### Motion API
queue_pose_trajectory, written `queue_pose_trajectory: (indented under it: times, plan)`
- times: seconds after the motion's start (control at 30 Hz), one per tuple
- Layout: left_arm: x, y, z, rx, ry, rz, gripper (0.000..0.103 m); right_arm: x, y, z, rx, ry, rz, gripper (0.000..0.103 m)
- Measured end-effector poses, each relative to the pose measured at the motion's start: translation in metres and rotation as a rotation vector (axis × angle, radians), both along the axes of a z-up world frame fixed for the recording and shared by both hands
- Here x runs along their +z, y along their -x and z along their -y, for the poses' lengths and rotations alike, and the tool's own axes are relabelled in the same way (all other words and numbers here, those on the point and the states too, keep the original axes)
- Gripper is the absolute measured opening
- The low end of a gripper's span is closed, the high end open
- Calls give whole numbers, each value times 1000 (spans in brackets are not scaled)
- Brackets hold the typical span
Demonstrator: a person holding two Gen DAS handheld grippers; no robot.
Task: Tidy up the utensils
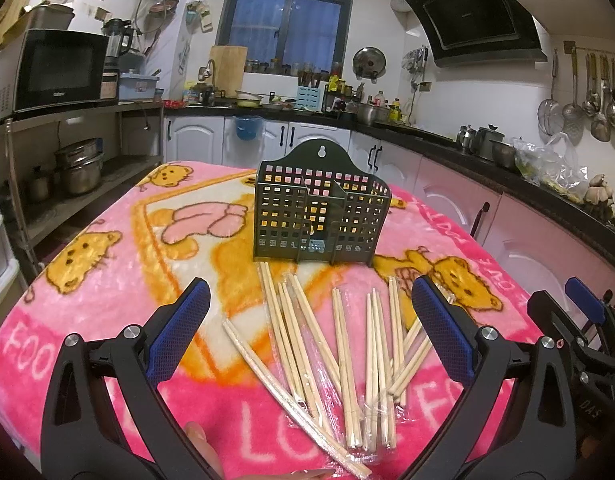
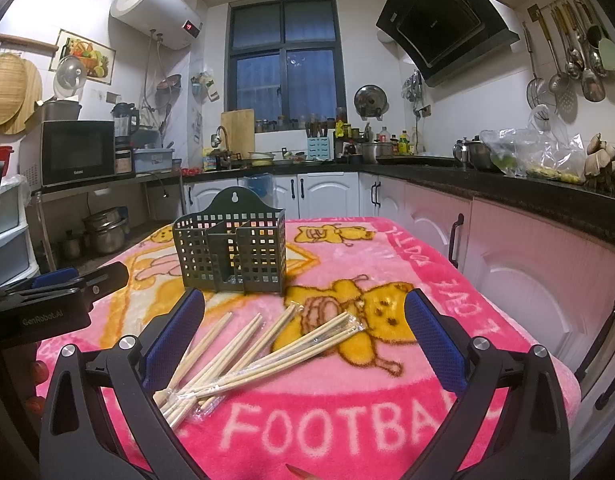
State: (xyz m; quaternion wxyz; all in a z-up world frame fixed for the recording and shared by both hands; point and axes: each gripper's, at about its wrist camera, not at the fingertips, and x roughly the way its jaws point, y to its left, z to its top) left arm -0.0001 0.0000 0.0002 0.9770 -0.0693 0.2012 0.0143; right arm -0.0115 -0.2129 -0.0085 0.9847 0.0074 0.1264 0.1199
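Several pairs of wooden chopsticks point(image 1: 339, 352) in clear wrappers lie scattered on a pink cartoon blanket point(image 1: 87, 312). Behind them stands a dark green perforated utensil holder point(image 1: 319, 216) with dividers, empty as far as I can see. My left gripper point(image 1: 311, 312) is open above the chopsticks, nothing between its blue pads. In the right wrist view the same chopsticks point(image 2: 259, 356) fan out in front of the holder point(image 2: 231, 248). My right gripper point(image 2: 305, 320) is open over them and holds nothing. The right gripper point(image 1: 579, 320) also shows at the right edge of the left view.
Pink and white cabinets point(image 2: 527, 264) with a black countertop run along the right. A shelf with a microwave point(image 2: 77, 152) and pots stands at the left. The blanket's right edge point(image 2: 539, 344) drops off near the cabinets. A fingertip point(image 1: 197, 438) shows at the bottom.
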Motion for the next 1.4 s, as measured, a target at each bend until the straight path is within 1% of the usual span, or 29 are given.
queue_pose_trajectory:
  times: [0.97,1.13,1.17,1.2,1.27,1.33,1.4]
  plan:
    - [0,0,0,0,-1,6,93,3,1,3,0,-1,6,97]
    - [0,-1,0,-3,0,4,93,-7,-1,2,2,-1,4,97]
    - [0,-1,0,-3,1,2,93,1,2,4,4,0,3,97]
    - [10,-2,7,-5,1,-1,93,2,2,5,6,1,0,97]
    - [11,-1,7,-9,1,-7,93,5,1,6,11,1,-11,97]
    - [7,-5,6,-11,4,-12,93,11,1,5,23,3,-23,97]
    - [7,-7,6,-19,15,-13,93,8,4,4,30,11,-18,97]
